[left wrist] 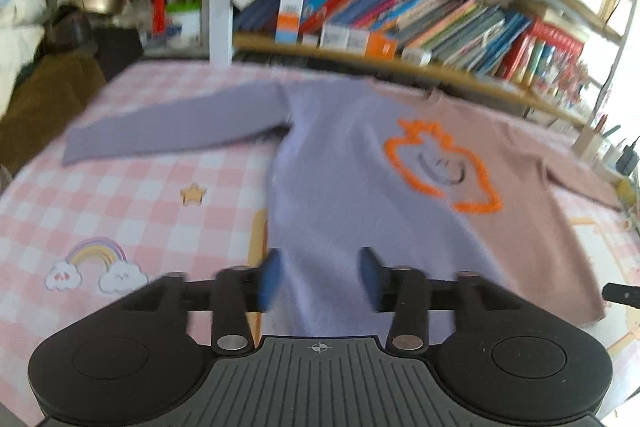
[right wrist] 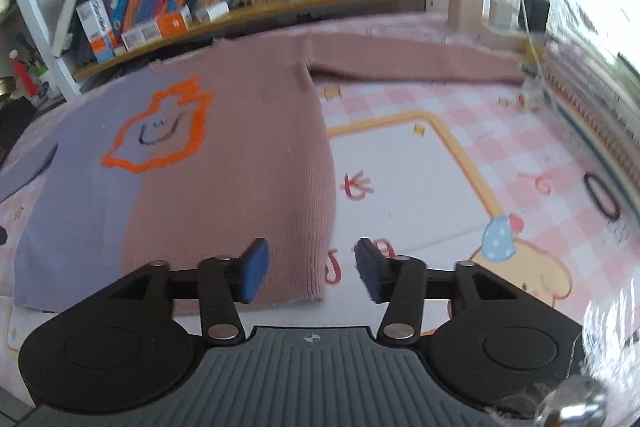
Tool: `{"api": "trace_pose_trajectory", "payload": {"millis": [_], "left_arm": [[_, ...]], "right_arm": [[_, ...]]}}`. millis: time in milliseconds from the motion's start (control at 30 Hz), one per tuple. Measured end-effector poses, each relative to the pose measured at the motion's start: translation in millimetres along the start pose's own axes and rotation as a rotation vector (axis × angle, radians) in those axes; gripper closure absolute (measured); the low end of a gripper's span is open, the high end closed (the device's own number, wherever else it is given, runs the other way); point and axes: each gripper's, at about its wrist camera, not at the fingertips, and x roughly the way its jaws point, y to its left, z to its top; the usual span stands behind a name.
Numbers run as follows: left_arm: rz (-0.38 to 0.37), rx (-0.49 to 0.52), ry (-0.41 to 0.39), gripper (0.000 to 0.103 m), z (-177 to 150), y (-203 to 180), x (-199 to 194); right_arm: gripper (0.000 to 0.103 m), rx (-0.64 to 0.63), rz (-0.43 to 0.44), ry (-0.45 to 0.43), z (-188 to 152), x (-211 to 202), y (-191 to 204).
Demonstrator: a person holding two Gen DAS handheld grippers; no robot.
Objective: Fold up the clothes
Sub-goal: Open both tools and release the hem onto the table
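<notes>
sweater flat on checked cloth | left gripper jaws spread; right gripper jaws spread | writing unreadable

Home setting, likely a child's room: far bookshelf packed with colourful books; near surface covered by pink checked cartoon cloth with rainbow print.

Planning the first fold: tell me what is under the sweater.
The sweater lies flat on a pink checked cartoon mat. The mat's orange-bordered panel runs beneath it; whatever is printed under the fabric is hidden.
</notes>
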Motion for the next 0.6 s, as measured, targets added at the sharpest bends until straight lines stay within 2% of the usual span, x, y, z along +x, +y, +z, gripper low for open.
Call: {"api": "trace_pose_trajectory", "payload": {"millis": [67, 100, 167, 233, 300, 367, 467, 600], "left_arm": [[-0.002, 0.017, -0.030, 0.035, 1.9, -8.6, -8.9], [-0.002, 0.029, -0.042, 0.033, 3.1, -12.8, -12.6], [-0.001, 0.053, -0.063, 0.024, 6.0, -20.9, -19.4], [0.003, 0.080, -0.079, 0.018, 10.0, -28.1, -24.5], [0.009, 0.087, -0.098, 0.015, 12.7, -33.1, -28.8], [0.019, 0.077, -0.110, 0.012, 12.2, -36.0, -32.2], [0.059, 0.044, -0.110, 0.007, 2.8, -37.0, -35.5], [0.129, -0.025, -0.070, 0.006, -15.6, -32.2, -36.6]], "right_arm": [[0.039, -0.020, 0.001, -0.031, 2.5, -7.6, 3.5], [0.034, -0.037, 0.006, -0.047, 4.3, -11.3, 6.2], [0.031, -0.090, 0.028, -0.071, 10.0, -16.6, 12.9], [0.028, -0.158, 0.034, -0.098, 15.8, -21.8, 21.4], [0.016, -0.204, 0.033, -0.129, 19.6, -27.8, 28.6], [0.014, -0.229, 0.024, -0.165, 21.4, -34.8, 34.3], [0.010, -0.148, 0.013, -0.175, 16.0, -40.6, 34.1], [0.010, -0.054, 0.000, -0.142, -7.1, -42.8, 33.1]]}}
